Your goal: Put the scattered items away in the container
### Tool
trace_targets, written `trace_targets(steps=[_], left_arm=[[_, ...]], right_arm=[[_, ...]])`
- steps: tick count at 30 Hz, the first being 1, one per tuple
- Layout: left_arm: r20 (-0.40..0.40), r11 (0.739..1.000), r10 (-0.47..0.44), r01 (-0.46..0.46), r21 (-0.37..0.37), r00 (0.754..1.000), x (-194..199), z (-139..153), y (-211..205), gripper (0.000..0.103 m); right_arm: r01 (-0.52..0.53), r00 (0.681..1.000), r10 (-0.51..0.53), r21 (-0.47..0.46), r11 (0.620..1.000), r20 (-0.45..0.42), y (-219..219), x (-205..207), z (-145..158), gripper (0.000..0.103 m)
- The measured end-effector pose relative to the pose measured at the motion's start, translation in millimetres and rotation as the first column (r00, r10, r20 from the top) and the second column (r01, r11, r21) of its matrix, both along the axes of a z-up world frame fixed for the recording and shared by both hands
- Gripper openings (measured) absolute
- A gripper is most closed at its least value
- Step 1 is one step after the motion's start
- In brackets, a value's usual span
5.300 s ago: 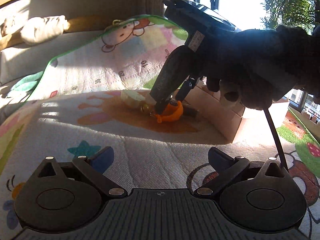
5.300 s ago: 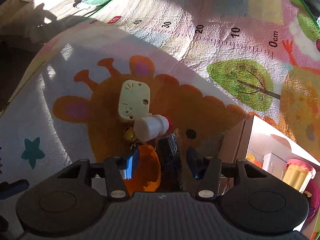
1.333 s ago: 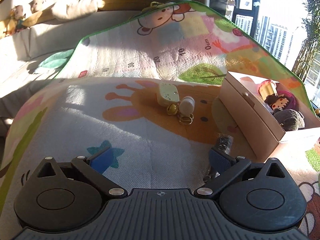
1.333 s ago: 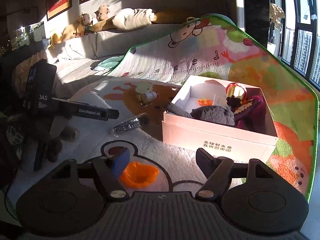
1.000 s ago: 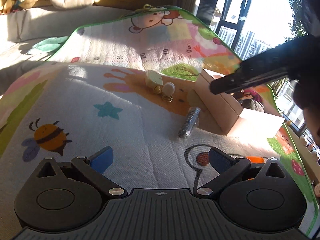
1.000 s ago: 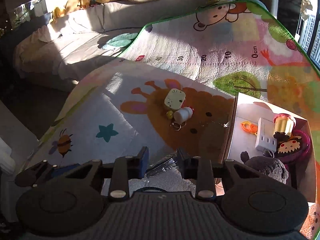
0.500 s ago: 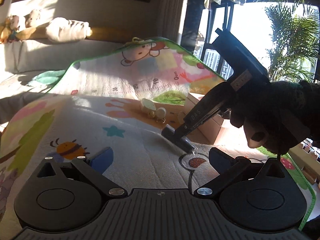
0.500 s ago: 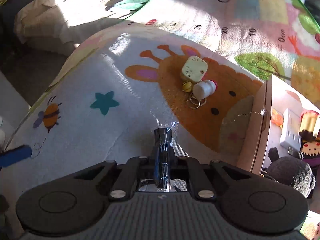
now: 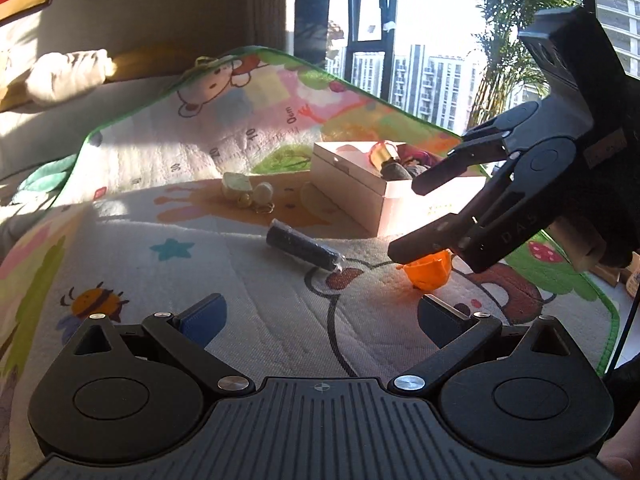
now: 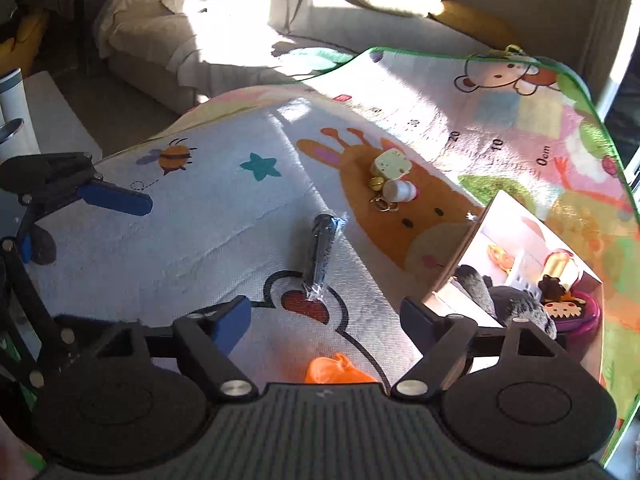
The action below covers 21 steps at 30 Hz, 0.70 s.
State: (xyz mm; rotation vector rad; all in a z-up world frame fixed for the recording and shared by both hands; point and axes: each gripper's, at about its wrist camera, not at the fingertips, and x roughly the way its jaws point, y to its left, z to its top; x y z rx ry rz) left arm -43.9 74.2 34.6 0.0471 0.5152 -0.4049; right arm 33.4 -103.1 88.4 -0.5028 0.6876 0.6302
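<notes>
A black cylinder in clear wrap (image 10: 323, 249) (image 9: 303, 247) lies loose on the play mat. My right gripper (image 10: 326, 320) (image 9: 404, 219) hovers just behind it. Its jaws are opening, with nothing between them. An orange toy (image 10: 338, 368) (image 9: 430, 271) sits on the mat under the right gripper. The white cardboard box (image 9: 352, 196) (image 10: 466, 248) stands to the right and holds plush toys and small items. A pale green tag with a white bottle charm (image 10: 394, 178) (image 9: 248, 190) lies further back. My left gripper (image 9: 322, 316) (image 10: 76, 220) is open and empty, low over the mat.
The colourful play mat (image 9: 224, 132) curls up at the back against a grey sofa (image 10: 248, 16). A window (image 9: 420, 40) and a palm stand behind the box. A white cylinder (image 10: 14, 108) stands at the far left on the floor.
The right gripper, shut on the black cylinder half a second ago, has let it go and drawn back. The cylinder now lies on the mat. The left gripper has shifted and rolled a little.
</notes>
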Motion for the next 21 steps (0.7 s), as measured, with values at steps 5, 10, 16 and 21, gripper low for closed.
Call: trace_targets(steps=[5, 10, 16, 21], left_arm=[[0.003, 0.999, 0.009, -0.009, 0.042, 1.0, 13.7, 2.9, -7.2, 0.103], [0.019, 0.985, -0.052, 0.048, 0.163, 0.998, 43.4, 1.9, -24.0, 0.103], [-0.045, 0.925, -0.172, 0.177, 0.337, 0.984, 102.6, -11.3, -42.7, 0.103], [-0.111, 0.935, -0.219, 0.241, 0.259, 0.969, 141.2, -17.8, -40.0, 0.103]], right_arm=[[0.124, 0.991, -0.116, 0.109, 0.986, -0.072, -38.0, -0.1, -26.3, 0.084], [0.189, 0.976, -0.156, 0.233, 0.954, -0.154, -59.9, 5.6, -45.8, 0.058], [0.224, 0.971, -0.183, 0.313, 0.923, -0.155, -85.8, -13.4, -43.8, 0.058], [0.275, 0.96, -0.234, 0.348, 0.896, -0.156, -113.0, -31.0, -43.8, 0.058]])
